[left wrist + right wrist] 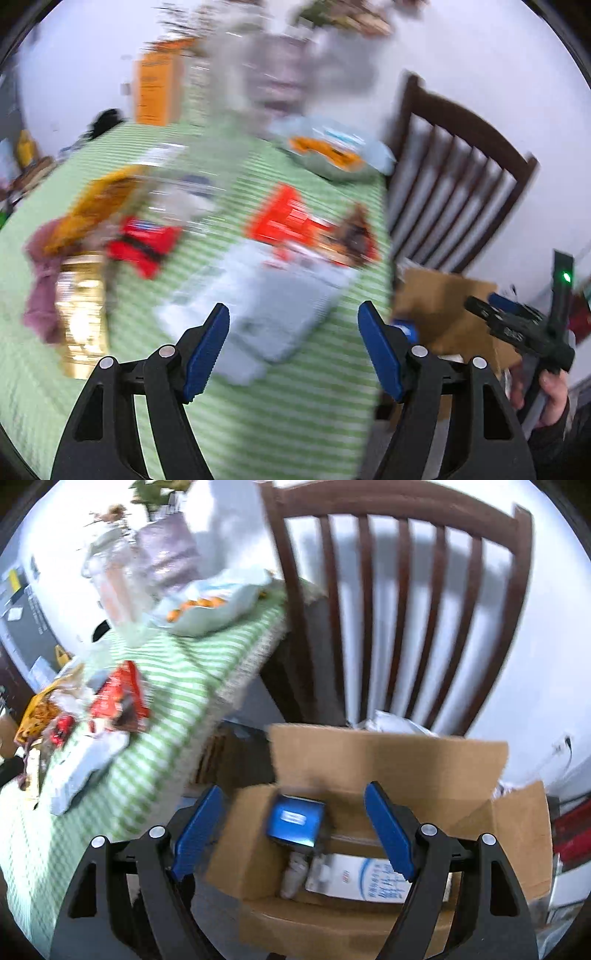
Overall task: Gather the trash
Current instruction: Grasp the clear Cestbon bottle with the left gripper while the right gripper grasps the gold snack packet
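Observation:
My left gripper (293,347) is open and empty above a green striped tablecloth (280,413). Blurred trash lies on it: a pale grey flat packet (273,310) right ahead, a red-orange wrapper (291,218), a red packet (142,245), a gold wrapper (83,314) and a yellow bag (99,206). My right gripper (295,827) is open over an open cardboard box (369,915) on the chair seat. A small blue carton (295,821) sits between the fingers, untouched, at the box mouth. White paper packaging (364,880) lies inside the box. The right gripper also shows in the left wrist view (517,328).
A dark wooden chair (402,602) stands behind the box at the table's right edge. A pale bowl with orange pieces (332,151) and an orange box (155,88) stand at the table's far side. A grey blurred bag (166,554) stands beyond the bowl.

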Available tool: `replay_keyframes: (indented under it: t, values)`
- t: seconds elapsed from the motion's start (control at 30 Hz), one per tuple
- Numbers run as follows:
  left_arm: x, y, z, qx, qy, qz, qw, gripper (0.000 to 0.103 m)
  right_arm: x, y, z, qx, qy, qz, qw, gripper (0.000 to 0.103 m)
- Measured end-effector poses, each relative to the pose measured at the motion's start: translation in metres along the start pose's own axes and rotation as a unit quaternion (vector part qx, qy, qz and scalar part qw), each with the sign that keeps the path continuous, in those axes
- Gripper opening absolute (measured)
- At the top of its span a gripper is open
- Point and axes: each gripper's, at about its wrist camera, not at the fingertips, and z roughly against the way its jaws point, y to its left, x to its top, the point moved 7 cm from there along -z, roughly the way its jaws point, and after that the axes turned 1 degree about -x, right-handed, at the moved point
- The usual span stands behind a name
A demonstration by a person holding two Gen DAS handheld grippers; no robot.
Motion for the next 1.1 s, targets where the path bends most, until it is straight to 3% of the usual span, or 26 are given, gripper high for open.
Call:
replay_keyframes:
  t: [0.2, 0.27, 0.47, 0.7, 0.8, 0.9, 1.03, 1.1]
  values:
    - [0.012, 0.102, 0.049, 0.092, -0.06, 0.029, 0.9935, 0.071, 0.013, 0.05, 0.001, 0.02, -0.01, 0.031, 0.999, 0.077]
    - [0.014, 0.142, 0.069, 0.127, -0.086, 0.04, 0.9874, 0.082, 0.017, 0.068, 0.0, 0.027, -0.013, 0.042, 0.999, 0.077]
    - [0.011, 0.247, 0.093, 0.211, -0.106, 0.096, 0.967, 0.082, 0.031, 0.131, 0.014, 0.074, -0.034, 0.074, 0.994, 0.077]
    - [-0.001, 0.284, 0.079, 0.215, -0.113, 0.117, 0.9629, 0.082, 0.028, 0.227, 0.017, 0.183, -0.005, 0.109, 0.977, 0.077]
    - [-0.004, 0.292, 0.07, 0.246, -0.104, 0.108, 0.9576, 0.07, 0.016, 0.271, 0.004, 0.209, 0.019, 0.133, 0.969, 0.077]
    - [-0.007, 0.299, 0.065, 0.235, -0.098, 0.12, 0.9596, 0.06, 0.005, 0.305, -0.008, 0.239, 0.043, 0.142, 0.96, 0.077]
    - [-0.013, 0.313, 0.056, 0.217, -0.086, 0.146, 0.9613, 0.035, -0.008, 0.353, -0.03, 0.269, 0.078, 0.151, 0.948, 0.077]
    - [-0.016, 0.319, 0.056, 0.206, -0.091, 0.165, 0.9603, 0.032, -0.013, 0.375, -0.039, 0.27, 0.088, 0.159, 0.946, 0.077]
